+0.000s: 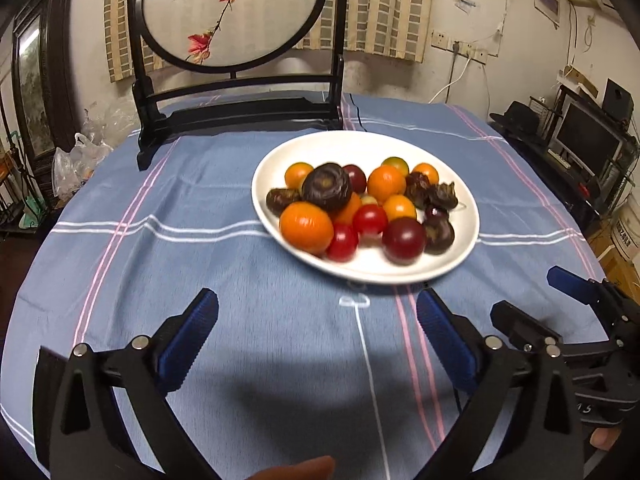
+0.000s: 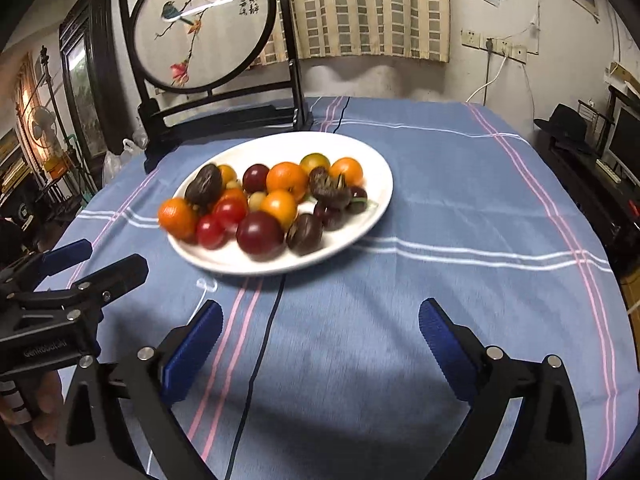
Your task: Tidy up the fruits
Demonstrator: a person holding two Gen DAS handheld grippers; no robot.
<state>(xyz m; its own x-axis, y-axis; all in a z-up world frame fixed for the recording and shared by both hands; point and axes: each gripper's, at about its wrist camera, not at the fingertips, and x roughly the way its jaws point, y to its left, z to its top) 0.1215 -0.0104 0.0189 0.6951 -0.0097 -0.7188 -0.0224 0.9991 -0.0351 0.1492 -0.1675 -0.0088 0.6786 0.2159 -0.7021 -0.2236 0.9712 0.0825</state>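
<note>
Plate (image 1: 460, 184) of motion-blurred tomatoes (image 1: 370, 218), oranges (image 1: 306, 227) and dark fruits I cannot identify, near centre of the blue cloth (image 1: 240, 264); my left gripper (image 1: 318, 308) and right gripper (image 2: 320, 316) gape empty, bases cropped.

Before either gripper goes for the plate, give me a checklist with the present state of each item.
1. Left gripper jaws open, nothing between them: ok.
2. Right gripper jaws open, nothing between them: ok.
3. Round white ceramic plate sits flat on the blue striped tablecloth: ok.
4. Fruits all on the plate: ok; the large orange tomato overhangs the rim in the right wrist view.
5. Cloth between grippers and plate free of objects: ok.
6. A second container to sort fruits into: not ok, none in view.
</note>
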